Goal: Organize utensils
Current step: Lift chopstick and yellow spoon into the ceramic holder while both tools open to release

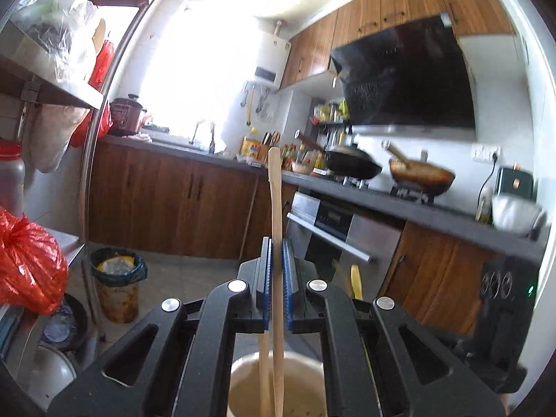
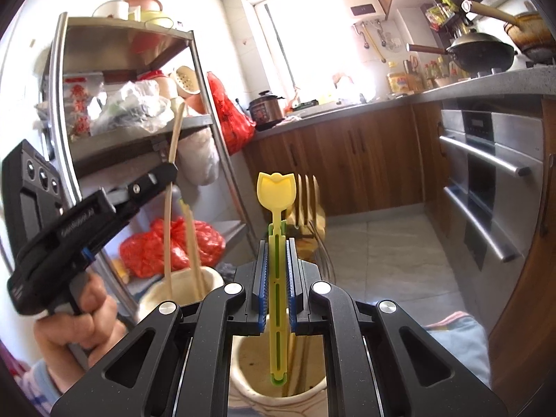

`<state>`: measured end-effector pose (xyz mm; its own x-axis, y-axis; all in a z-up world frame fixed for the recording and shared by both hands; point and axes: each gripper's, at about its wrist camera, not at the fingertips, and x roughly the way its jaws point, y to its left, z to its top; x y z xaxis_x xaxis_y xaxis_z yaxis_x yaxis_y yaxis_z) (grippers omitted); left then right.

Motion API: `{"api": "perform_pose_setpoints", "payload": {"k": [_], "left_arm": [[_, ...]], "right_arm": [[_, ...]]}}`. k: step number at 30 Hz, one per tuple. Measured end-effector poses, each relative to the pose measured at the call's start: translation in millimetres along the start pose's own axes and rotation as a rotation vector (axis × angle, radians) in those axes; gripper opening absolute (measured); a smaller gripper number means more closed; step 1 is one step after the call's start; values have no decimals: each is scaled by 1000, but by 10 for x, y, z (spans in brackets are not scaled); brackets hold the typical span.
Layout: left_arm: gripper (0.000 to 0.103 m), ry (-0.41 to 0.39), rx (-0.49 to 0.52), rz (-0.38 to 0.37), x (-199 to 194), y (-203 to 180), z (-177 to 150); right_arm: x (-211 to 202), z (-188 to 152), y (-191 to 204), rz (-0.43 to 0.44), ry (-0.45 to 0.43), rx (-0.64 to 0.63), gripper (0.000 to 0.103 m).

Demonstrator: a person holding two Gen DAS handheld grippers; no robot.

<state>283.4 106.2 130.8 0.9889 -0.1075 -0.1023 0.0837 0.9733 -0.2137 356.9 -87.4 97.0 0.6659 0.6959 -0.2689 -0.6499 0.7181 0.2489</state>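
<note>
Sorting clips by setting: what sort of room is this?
A home kitchen, most likely: woks on a stove, a built-in oven under the countertop, and a rice cooker near the sink.

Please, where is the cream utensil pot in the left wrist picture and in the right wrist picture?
Left wrist view: the pot sits at the bottom centre, under the left gripper, which holds a chopstick.
Right wrist view: the pot sits at the bottom centre, under the right gripper.
Shared landmark: the black wok on the stove.
</note>
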Motion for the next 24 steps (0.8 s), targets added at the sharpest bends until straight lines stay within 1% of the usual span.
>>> {"api": "perform_pose_setpoints", "payload": {"k": [2,6,11,15,19,20,21,23,24], "left_arm": [[6,22,7,8,-12,-7,-99],[6,79,23,18,-120,-39,-272],[6,131,84,49,-201,-129,-331],[6,192,88,64,-139,-122,-373],[6,243,80,52,-77,-72,-394],[6,242,75,50,-81,-66,-400],[6,243,76,55,-81,-64,-403],[8,242,82,58,-85,-73,-410],[9,239,88,60,-89,-88,-409]], "right_arm": [[18,-53,25,-30,3,-28,10],[7,-148,59,-50,30,-54,10],[-20,-244,123,-69,75,-89,10],[14,-296,137,-86,115,-101,10],[29,-323,145,-90,135,-104,10],[27,-318,147,-88,138,-102,11],[20,-319,147,-87,137,-100,11],[-1,-312,149,-82,134,-97,16],[-14,-305,143,-80,130,-95,21]]}}
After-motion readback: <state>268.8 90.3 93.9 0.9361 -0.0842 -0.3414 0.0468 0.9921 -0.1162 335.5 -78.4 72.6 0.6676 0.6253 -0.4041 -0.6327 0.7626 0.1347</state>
